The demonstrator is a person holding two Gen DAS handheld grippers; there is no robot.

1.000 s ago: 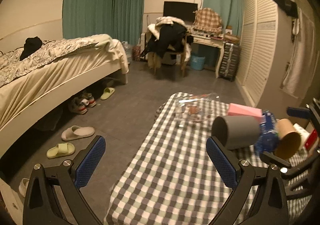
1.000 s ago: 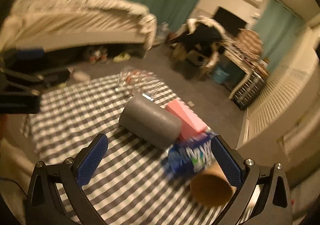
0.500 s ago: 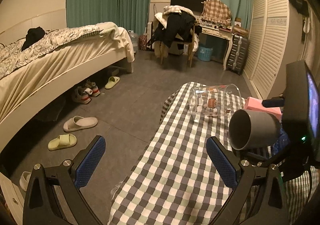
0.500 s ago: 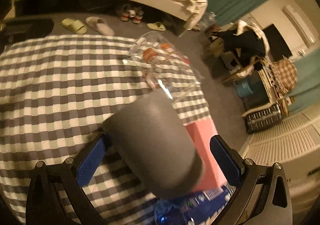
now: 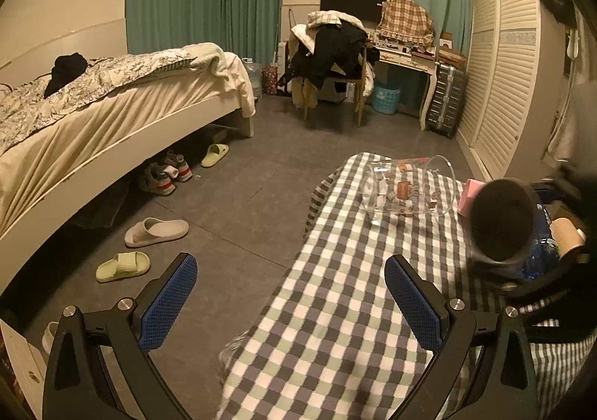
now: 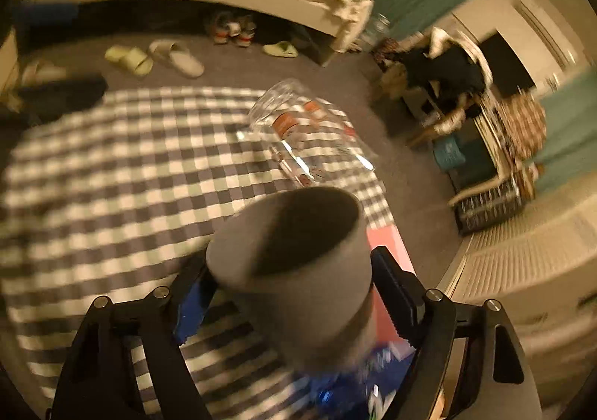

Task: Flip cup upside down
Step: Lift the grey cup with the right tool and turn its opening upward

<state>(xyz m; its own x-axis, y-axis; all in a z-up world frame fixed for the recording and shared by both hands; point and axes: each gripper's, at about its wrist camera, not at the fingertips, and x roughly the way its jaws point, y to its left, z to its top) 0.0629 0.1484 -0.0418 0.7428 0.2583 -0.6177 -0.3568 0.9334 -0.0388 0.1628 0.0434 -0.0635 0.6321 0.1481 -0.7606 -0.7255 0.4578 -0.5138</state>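
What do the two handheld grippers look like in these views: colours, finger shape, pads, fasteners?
Both the left gripper and the right gripper have matte black angular frames with cut-out openings and silver round screw heads near the finger bases. Each finger carries a blue, grid-textured rectangular pad. No cables, markings or sleeves show.

1. A clear glass [image 5: 408, 185] lies on its side on the checked table [image 5: 335, 326].
2. A pink block [image 5: 471, 194] sits just right of it.
3. Slippers [image 5: 156, 231] lie by the bed [image 5: 112, 114].
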